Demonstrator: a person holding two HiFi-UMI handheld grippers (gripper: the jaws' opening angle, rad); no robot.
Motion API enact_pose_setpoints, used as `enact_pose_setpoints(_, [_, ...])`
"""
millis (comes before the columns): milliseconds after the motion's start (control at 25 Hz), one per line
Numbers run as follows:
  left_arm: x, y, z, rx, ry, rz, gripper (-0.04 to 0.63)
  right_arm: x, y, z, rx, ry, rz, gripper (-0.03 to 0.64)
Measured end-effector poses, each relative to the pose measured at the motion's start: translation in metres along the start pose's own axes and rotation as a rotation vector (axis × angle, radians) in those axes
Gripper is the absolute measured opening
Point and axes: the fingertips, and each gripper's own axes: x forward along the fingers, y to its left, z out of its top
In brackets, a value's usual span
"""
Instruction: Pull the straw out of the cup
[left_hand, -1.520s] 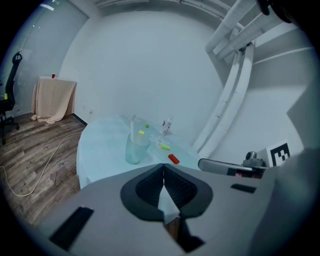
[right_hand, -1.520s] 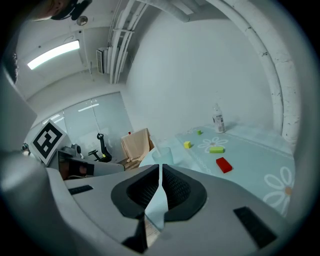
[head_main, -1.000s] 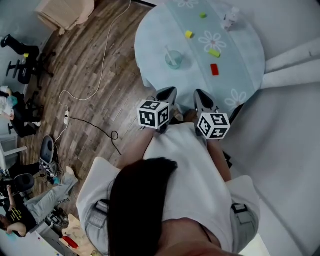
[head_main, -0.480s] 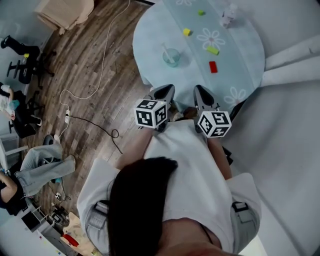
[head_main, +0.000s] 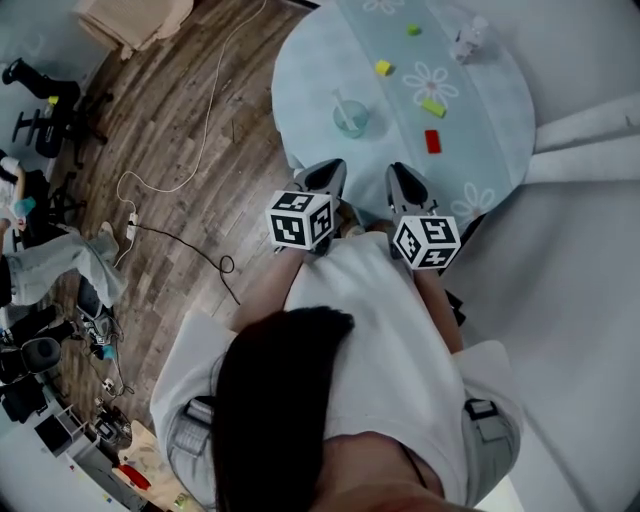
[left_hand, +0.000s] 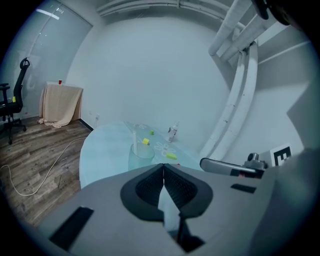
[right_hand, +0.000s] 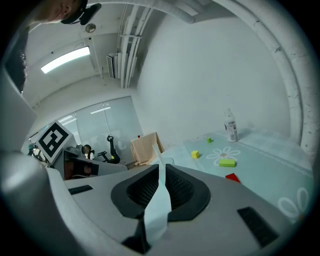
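The clear cup (head_main: 350, 119) stands on the left part of the round table (head_main: 300, 90), with a pale straw (head_main: 343, 103) upright in it. Both grippers hover at the table's near edge, short of the cup. My left gripper (head_main: 330, 170) is shut and empty; in the left gripper view the cup (left_hand: 142, 150) and straw (left_hand: 135, 134) sit just beyond its closed tips (left_hand: 163, 165). My right gripper (head_main: 397, 172) is shut with nothing in it. In the right gripper view the straw (right_hand: 155, 151) and cup rim (right_hand: 168, 160) show just above its tips (right_hand: 161, 166).
On the flowered runner lie a yellow block (head_main: 382, 68), a small green block (head_main: 414, 30), a lime block (head_main: 432, 107) and a red block (head_main: 432, 141), with a small bottle (head_main: 468, 38) at the far side. A cable (head_main: 180, 180) runs over the wooden floor at the left.
Both grippers have edged a little toward the table, still shut. A person at the room's left edge has walked across the floor.
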Motion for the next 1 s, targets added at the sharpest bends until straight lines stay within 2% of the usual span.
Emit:
enact_pose_setpoints(360, [0.012, 0.031, 0.017, -0.015, 0.002, -0.003, 0.011, 0.036, 0.008, 0.000, 0.012, 0.043, 0.024, 0.052])
enact_pose_setpoints(400, [0.014, 0.035, 0.021, -0.017, 0.002, -0.004, 0.011, 0.041, 0.008, 0.001, 0.010, 0.046, 0.023, 0.086])
enact_pose_setpoints(440, [0.016, 0.039, 0.024, -0.018, 0.004, -0.006, 0.011, 0.045, 0.009, 0.001, 0.010, 0.051, 0.022, 0.147])
enact_pose_setpoints(480, [0.018, 0.042, 0.025, -0.018, 0.008, -0.008, 0.011, 0.050, 0.009, 0.001, 0.013, 0.057, 0.018, 0.160])
enact_pose_setpoints(760, [0.031, 0.064, 0.030, -0.049, 0.044, -0.013, 0.011, 0.076, 0.004, 0.001, 0.022, 0.089, 0.003, 0.183])
enact_pose_setpoints(1000, [0.036, 0.080, 0.029, -0.107, 0.060, -0.003, 0.011, 0.097, 0.005, 0.006, -0.055, 0.115, 0.024, 0.189])
